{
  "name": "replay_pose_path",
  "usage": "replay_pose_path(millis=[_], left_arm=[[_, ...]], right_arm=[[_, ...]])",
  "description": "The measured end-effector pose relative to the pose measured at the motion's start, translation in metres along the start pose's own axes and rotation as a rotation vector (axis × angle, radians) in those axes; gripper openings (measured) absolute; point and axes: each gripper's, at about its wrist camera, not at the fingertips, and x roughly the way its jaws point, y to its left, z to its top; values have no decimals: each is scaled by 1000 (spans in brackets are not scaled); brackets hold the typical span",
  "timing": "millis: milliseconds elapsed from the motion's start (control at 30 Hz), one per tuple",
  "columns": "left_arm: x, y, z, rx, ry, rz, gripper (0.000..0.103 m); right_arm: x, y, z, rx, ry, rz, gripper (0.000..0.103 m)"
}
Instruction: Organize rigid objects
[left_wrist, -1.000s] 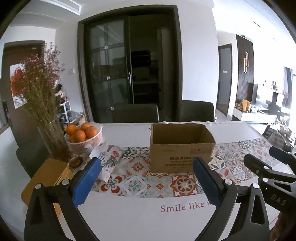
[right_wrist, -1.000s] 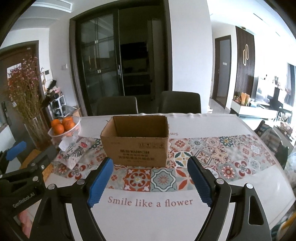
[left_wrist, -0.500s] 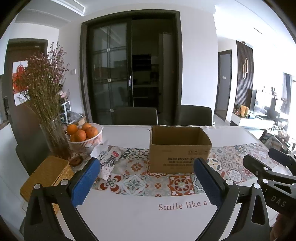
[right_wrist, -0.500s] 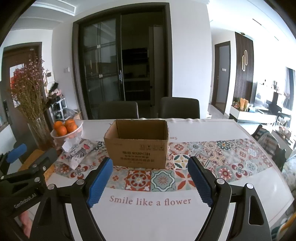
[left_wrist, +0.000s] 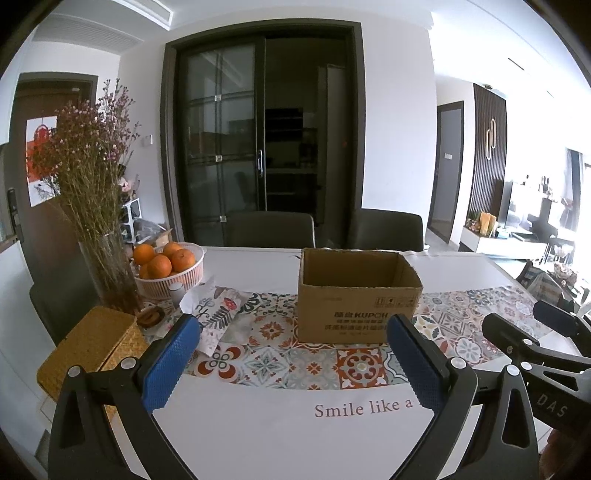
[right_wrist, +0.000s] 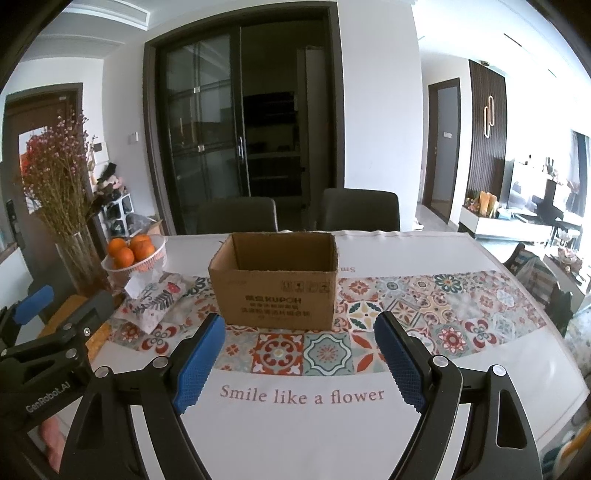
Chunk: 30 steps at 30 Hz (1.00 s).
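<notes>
- The left gripper (left_wrist: 293, 363) and right gripper (right_wrist: 299, 356) hover side by side over the desk's (right_wrist: 295, 435) near edge, both tilted slightly downward.
- Bare white cloth lies beneath them.
- Both pairs of jaws stand wide apart, holding and touching nothing.
- Farther off, the open cardboard box (right_wrist: 277, 288) sits upright on the patterned runner (right_wrist: 424, 306).
- At far left stand a basket of oranges (left_wrist: 168, 271) and a vase of dried flowers (left_wrist: 107, 273).
</notes>
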Motion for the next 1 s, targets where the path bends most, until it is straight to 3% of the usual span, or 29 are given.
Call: replay_pose_path(millis=[1000], left_arm=[[-4, -1, -2, -6, -1, 16, 103]], right_arm=[[-1, 1, -5, 2, 3, 9, 84]])
